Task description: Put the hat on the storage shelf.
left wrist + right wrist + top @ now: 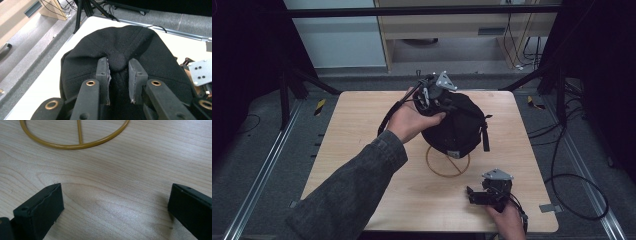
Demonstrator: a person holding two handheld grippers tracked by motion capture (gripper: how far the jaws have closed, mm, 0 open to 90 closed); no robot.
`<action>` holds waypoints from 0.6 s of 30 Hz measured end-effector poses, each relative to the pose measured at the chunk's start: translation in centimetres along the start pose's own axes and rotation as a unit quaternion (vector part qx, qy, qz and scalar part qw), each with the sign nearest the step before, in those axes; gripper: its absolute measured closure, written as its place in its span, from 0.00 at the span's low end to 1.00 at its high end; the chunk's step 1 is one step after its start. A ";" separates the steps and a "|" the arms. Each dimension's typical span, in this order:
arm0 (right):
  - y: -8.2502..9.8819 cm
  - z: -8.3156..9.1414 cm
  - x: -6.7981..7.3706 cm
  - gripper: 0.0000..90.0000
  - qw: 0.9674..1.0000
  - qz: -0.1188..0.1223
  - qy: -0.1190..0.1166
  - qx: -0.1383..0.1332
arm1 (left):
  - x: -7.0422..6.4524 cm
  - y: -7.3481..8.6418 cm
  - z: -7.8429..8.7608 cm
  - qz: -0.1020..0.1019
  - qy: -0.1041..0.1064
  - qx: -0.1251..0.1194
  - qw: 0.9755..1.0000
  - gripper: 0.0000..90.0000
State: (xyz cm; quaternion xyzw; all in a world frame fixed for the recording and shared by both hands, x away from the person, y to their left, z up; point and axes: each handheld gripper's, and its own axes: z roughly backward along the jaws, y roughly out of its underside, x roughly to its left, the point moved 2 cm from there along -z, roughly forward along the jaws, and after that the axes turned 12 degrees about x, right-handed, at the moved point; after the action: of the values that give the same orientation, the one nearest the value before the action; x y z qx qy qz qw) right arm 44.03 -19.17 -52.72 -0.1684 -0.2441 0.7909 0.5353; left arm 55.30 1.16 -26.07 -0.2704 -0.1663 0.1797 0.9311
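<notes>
The left gripper (119, 75) pinches the black cap (140, 47) by its crown button (118, 62), controlling placement over the yellow wire stand (448, 161). The right gripper (476, 196) rests on the wooden table (362, 130), jaws wide and empty, clear of the work.

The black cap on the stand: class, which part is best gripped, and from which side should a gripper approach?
Probably the round button at the crown of the black cap, approached from above. It sits on top as a raised knob that narrow jaws can pinch, while the fabric around it curves away. The left gripper is already shut on it there.
</notes>
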 end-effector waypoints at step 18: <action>0.0 0.0 0.0 0.00 1.000 0.001 0.001 -0.001 | -0.1 0.8 -0.8 -0.005 0.007 0.001 1.000 0.79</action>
State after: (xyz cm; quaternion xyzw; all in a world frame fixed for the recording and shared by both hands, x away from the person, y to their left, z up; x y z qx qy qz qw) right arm 44.04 -19.19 -52.72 -0.1698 -0.2440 0.7909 0.5349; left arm 55.37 1.39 -27.13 -0.2698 -0.1608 0.1729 0.9335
